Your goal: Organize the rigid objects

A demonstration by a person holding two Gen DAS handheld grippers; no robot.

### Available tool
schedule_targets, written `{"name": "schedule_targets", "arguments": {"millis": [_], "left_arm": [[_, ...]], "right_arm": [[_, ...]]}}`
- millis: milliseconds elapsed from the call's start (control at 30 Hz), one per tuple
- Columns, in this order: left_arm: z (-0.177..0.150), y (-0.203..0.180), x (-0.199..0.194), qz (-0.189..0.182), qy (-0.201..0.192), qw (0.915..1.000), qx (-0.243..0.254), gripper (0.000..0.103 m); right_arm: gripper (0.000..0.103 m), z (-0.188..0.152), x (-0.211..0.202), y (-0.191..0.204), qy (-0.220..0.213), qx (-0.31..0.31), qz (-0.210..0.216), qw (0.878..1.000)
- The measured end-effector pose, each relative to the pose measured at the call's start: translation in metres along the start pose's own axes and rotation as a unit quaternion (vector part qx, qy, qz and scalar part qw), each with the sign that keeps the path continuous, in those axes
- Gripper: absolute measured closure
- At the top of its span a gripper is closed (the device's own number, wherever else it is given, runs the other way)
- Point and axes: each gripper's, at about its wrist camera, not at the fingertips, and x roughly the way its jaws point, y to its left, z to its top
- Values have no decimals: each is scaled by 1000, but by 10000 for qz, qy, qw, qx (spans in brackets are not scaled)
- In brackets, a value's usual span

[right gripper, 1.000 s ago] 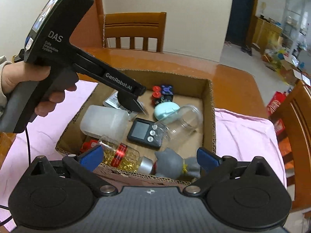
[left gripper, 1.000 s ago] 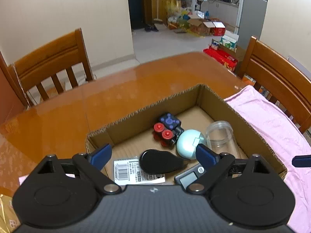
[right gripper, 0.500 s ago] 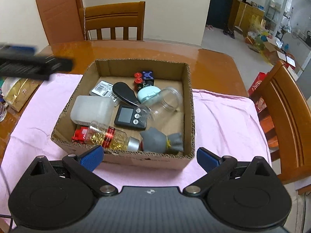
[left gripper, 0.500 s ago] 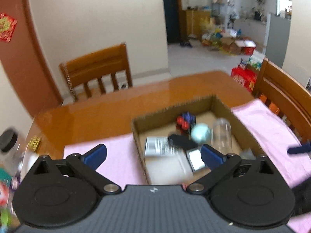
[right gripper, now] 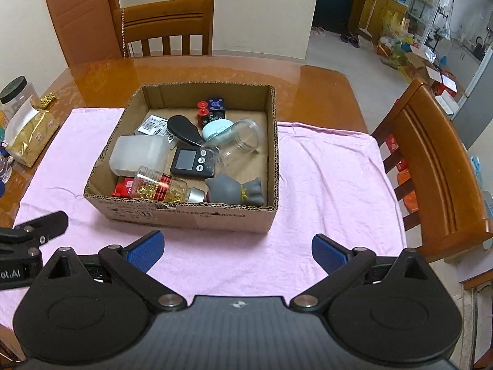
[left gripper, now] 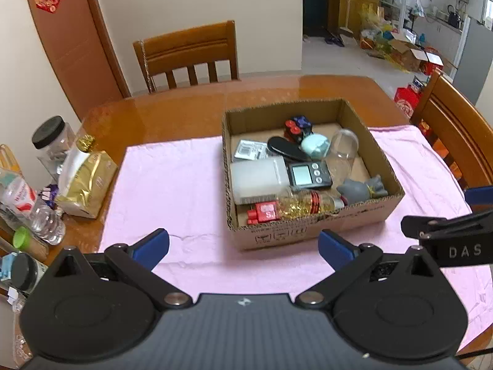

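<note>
An open cardboard box (left gripper: 314, 231) (right gripper: 191, 215) stands on a pink cloth (left gripper: 172, 185) (right gripper: 323, 185). It holds several rigid objects: a white plastic container (right gripper: 138, 154), a black digital scale (right gripper: 192, 162), a clear jar (right gripper: 243, 141), a gold-filled bottle (right gripper: 163, 188), a grey toy (right gripper: 235, 189), a mint round case (right gripper: 215, 131) and a black oval case (right gripper: 185, 129). My left gripper (left gripper: 243, 245) is open and empty, in front of the box. My right gripper (right gripper: 237, 249) is open and empty, also in front of it.
Jars, a gold bag (left gripper: 83, 178) and bottles crowd the table's left edge. Wooden chairs stand behind (left gripper: 188, 55) and to the right (right gripper: 431, 166). The other gripper's body shows at the right in the left wrist view (left gripper: 450, 240).
Both grippers have pulled back and up from the box. The left one left the inside of the box and now sits in front of it, empty.
</note>
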Motion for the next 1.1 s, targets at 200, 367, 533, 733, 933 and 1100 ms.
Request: {"name": "schedule_targets", "arguments": {"millis": [200,367,533,733,933,1100], "left_arm": [[3,-3,-6,76,-17,10000,-43,1],[5,-6,-5,100,18,9999,-67,1],[7,-8,-2,97,42,9999,-41,1],[9,-7,-1,100,51,9999,-63,1],[10,-5,0,91,77,9999,-82,1],[11,-5,0,86,80,9999,-91,1]], "right_arm": [[0,3,-12,2,-128,-20,66,9999],[0,5,-15,1,-173,2,68,9998],[0,6,-13,-1,-167,42,54,9998],[0,9,-13,-1,-179,74,45,9998],[0,10,-14,0,-214,90,31,9997],[0,10,-15,1,-225,106,16,9997]]}}
